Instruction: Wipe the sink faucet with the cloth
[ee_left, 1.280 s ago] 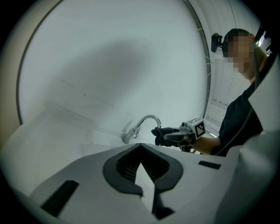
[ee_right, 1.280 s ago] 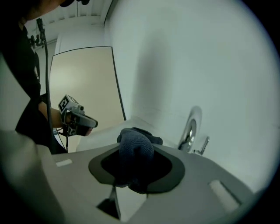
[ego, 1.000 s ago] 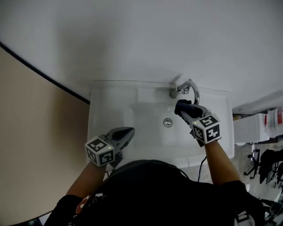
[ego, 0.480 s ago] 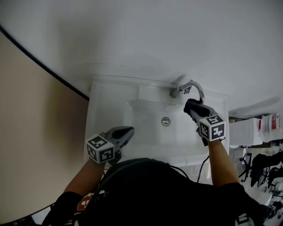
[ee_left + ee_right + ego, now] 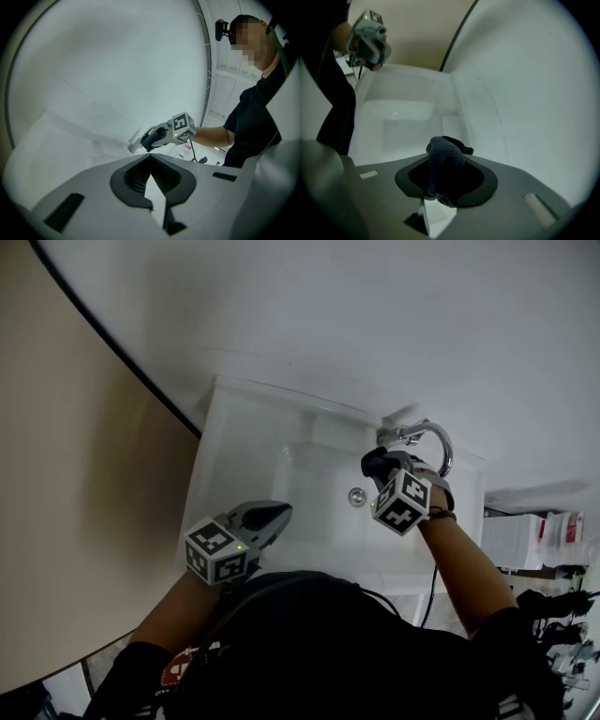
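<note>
Here, the cloth (image 5: 444, 157) is clamped in the right gripper (image 5: 379, 469), just short of the arched faucet (image 5: 424, 432) beyond it; the left gripper (image 5: 274, 516) is held closed, empty, well apart.

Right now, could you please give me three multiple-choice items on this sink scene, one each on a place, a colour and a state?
1. Where is the cloth?
A. close by the faucet
B. on the floor
C. on a shelf

2. What colour is the cloth?
A. white
B. dark
C. yellow

3. How is the right hand-held gripper?
A. open and empty
B. shut on the cloth
C. shut on a sponge

Answers:
1 A: the head view shows it just below the faucet's spout.
2 B: it looks dark against the white sink.
3 B: the cloth bulges out from between its jaws.
</note>
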